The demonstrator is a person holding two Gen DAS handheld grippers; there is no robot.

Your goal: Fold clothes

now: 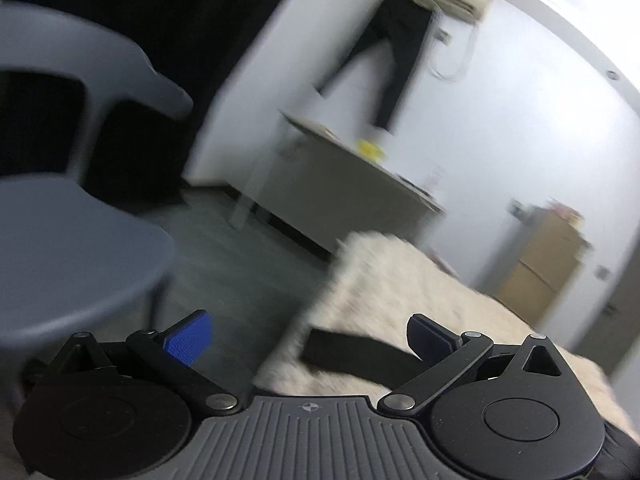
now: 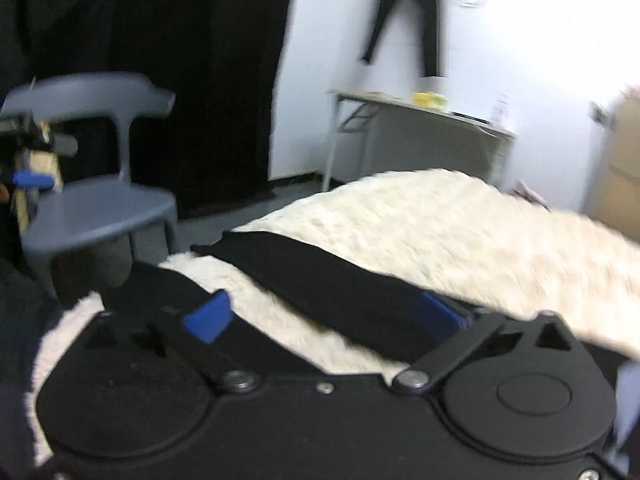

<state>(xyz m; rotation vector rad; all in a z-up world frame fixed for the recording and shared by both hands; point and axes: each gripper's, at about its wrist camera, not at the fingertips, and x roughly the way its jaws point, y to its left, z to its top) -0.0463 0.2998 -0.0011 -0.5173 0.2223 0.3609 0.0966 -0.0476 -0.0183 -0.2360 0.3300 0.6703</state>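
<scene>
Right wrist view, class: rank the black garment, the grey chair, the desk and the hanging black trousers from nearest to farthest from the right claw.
1. Black garment, on the fluffy cover just ahead of the right claw.
2. Grey chair, left, on the floor.
3. Desk, against the far wall.
4. Hanging black trousers, on the wall above the desk.

From my left gripper, its jaws spread wide with nothing between them, the way ahead at 12 o'clock is bare grey floor. The grey plastic chair crowds me at 9 o'clock. At 2 o'clock the fluffy cream blanket lies low, with a black garment flat on it. Past the floor, a desk blocks 1 o'clock. From my right gripper, also spread wide, the blanket stretches unobstructed from 12 to 3 o'clock.
</scene>
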